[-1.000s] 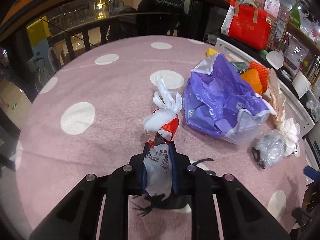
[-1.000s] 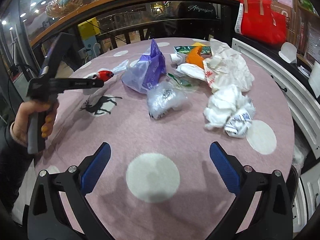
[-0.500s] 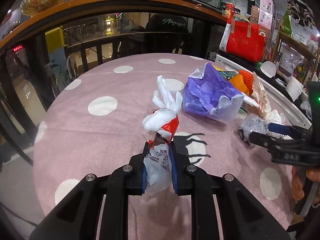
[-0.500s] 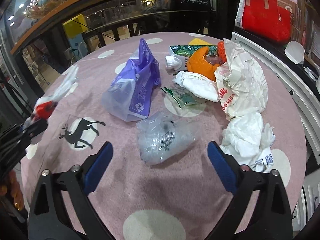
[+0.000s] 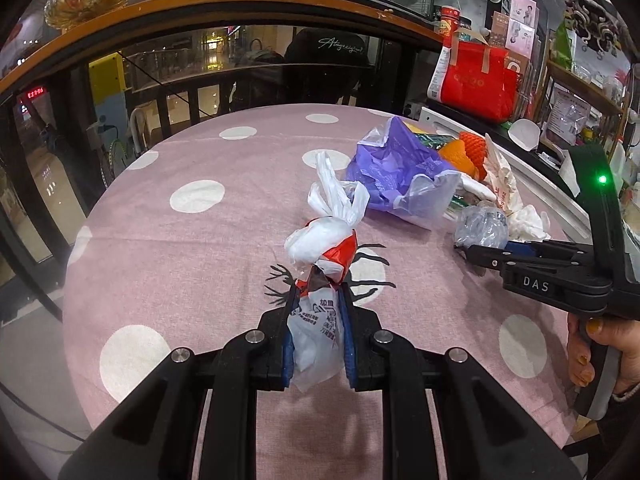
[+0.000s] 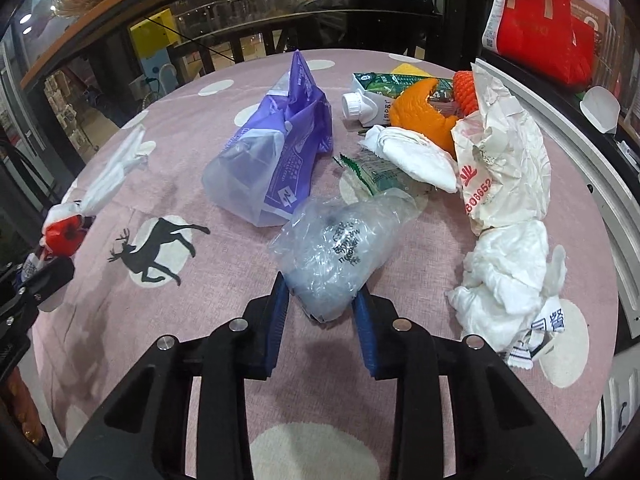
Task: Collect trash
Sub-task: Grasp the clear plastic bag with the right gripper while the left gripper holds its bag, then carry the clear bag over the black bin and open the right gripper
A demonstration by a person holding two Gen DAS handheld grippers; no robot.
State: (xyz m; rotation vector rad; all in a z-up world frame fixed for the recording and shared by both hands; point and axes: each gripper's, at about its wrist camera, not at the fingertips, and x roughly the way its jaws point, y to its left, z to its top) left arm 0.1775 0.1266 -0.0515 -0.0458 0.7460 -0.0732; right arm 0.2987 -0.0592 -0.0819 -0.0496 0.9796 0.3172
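My left gripper (image 5: pixel 316 300) is shut on a knotted white and red plastic bag (image 5: pixel 324 236) and holds it above the pink dotted tablecloth (image 5: pixel 200 248); the bag also shows at the left of the right wrist view (image 6: pixel 66 228). My right gripper (image 6: pixel 322 300) has its blue pads closed in on both sides of a crumpled clear plastic bag (image 6: pixel 340 248) that lies on the cloth; it also shows in the left wrist view (image 5: pixel 480 226). Whether the pads press it is not certain.
A purple plastic bag (image 6: pixel 276 148), a green milk carton (image 6: pixel 384 92), orange foam netting (image 6: pixel 424 120), a white paper bag (image 6: pixel 504 160) and crumpled white tissues (image 6: pixel 512 280) lie on the table. A red bag (image 5: pixel 476 84) stands on a shelf behind.
My right gripper has moved forward to the clear plastic bag and its jaws have closed from wide open onto it. My left gripper has risen with the knotted bag.
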